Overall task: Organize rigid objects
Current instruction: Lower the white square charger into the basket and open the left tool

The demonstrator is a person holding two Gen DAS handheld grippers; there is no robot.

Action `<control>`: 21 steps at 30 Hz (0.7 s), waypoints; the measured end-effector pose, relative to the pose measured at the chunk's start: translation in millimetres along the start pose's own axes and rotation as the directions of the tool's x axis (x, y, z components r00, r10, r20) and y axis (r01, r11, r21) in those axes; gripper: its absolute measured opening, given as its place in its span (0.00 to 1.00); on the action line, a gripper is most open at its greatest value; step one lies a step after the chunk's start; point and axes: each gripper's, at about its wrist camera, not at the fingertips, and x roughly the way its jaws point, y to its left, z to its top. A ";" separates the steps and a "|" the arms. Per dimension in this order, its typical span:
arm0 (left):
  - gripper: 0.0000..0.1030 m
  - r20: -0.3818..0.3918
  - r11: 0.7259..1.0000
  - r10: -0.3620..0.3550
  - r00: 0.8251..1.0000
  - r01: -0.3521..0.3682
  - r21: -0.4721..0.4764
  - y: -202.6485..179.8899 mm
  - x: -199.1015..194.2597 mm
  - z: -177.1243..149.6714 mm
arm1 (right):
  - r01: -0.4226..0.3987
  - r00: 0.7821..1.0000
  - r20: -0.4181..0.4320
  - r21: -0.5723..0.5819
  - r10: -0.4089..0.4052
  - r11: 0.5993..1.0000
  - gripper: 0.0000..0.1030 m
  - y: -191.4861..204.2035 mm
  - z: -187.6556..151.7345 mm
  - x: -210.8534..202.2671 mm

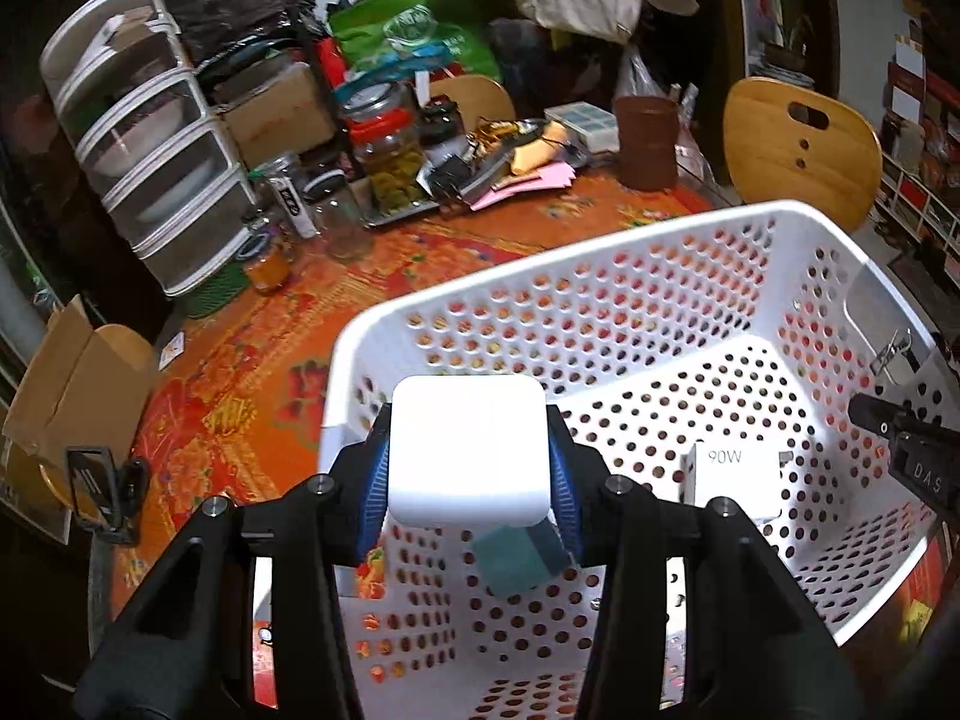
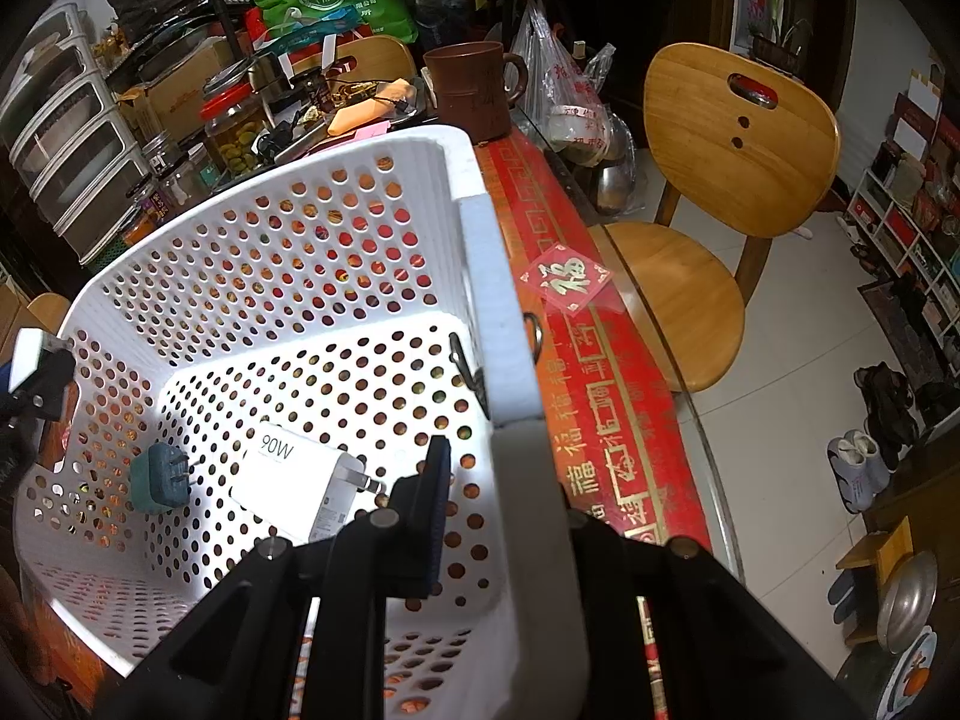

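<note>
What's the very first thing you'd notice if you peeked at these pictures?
The big white basket full of holes, sitting on the bright orange-red tablecloth. The left gripper holds a white charger block over its near edge, above a white 90W charger and a teal plug on the bottom. The right gripper pinches the basket's side wall.

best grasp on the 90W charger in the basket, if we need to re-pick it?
The 90W charger lies flat on the basket floor, prongs toward the right gripper. Come from above and pinch its two long side edges mid-body, clear of the prongs. The small teal plug sits close on one side, so keep the opening narrow.
</note>
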 end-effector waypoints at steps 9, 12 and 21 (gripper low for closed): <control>0.44 -0.086 0.998 -0.066 0.994 0.065 -0.012 -5.7 26.8 -1.0 | 0.001 1.000 -0.001 -0.001 -0.001 1.000 0.17 0.9 -0.1 -0.3; 0.89 -0.044 0.998 -0.063 0.997 0.062 -0.018 -0.1 15.6 0.1 | -0.001 1.000 -0.001 -0.002 0.001 1.000 0.17 0.9 -0.2 -0.3; 0.99 0.121 0.999 -0.024 0.992 0.029 -0.039 52.7 -48.7 -18.4 | -0.003 1.000 0.002 -0.002 0.003 1.000 0.17 1.5 1.0 -1.2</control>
